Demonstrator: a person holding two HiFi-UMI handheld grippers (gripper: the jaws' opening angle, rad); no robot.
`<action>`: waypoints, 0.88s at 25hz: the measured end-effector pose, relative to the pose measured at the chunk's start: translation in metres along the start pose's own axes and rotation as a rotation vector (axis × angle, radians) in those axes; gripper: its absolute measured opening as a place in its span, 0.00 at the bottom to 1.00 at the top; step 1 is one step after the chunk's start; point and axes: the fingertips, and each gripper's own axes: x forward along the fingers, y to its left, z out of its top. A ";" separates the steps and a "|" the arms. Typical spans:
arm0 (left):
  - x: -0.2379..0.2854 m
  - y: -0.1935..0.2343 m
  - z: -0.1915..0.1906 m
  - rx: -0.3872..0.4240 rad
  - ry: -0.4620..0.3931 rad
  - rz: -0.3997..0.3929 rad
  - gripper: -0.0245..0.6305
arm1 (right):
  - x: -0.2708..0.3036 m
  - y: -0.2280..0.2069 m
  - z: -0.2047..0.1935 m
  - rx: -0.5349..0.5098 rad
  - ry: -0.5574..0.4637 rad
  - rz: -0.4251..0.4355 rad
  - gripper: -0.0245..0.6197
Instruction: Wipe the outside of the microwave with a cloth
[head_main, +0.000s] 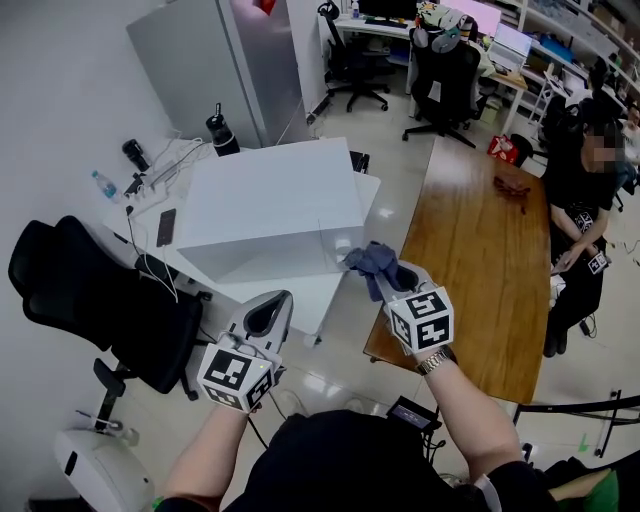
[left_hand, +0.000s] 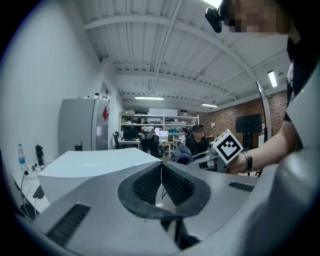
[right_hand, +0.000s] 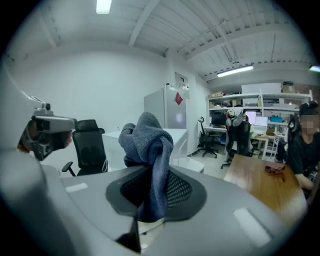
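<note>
The microwave (head_main: 270, 205) is a plain white box on a low white table (head_main: 305, 290), seen from above in the head view. My right gripper (head_main: 385, 278) hovers by its near right corner, shut on a bunched blue-grey cloth (head_main: 370, 260). In the right gripper view the cloth (right_hand: 147, 142) sticks up between the jaws of that gripper (right_hand: 150, 182) and hides part of the microwave (right_hand: 176, 135). My left gripper (head_main: 268, 318) is shut and empty, just off the table's near edge. In the left gripper view its pads (left_hand: 172, 184) meet, with the microwave (left_hand: 95, 165) ahead.
A black office chair (head_main: 90, 290) stands left of the table. A long wooden table (head_main: 480, 260) runs along the right, with a seated person (head_main: 585, 200) beside it. A grey fridge (head_main: 215, 60) stands behind the microwave. Bottles, cables (head_main: 150, 170) and a phone (head_main: 166, 227) lie on the white table's left.
</note>
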 end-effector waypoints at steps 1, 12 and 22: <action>0.002 -0.006 0.001 -0.001 -0.002 -0.023 0.05 | -0.007 0.009 0.008 -0.013 -0.027 0.041 0.14; -0.008 -0.067 0.018 -0.011 -0.080 -0.357 0.43 | -0.080 0.133 0.061 -0.218 -0.213 0.614 0.14; -0.022 -0.074 0.015 -0.016 -0.059 -0.409 0.18 | -0.076 0.163 0.059 -0.294 -0.164 0.757 0.15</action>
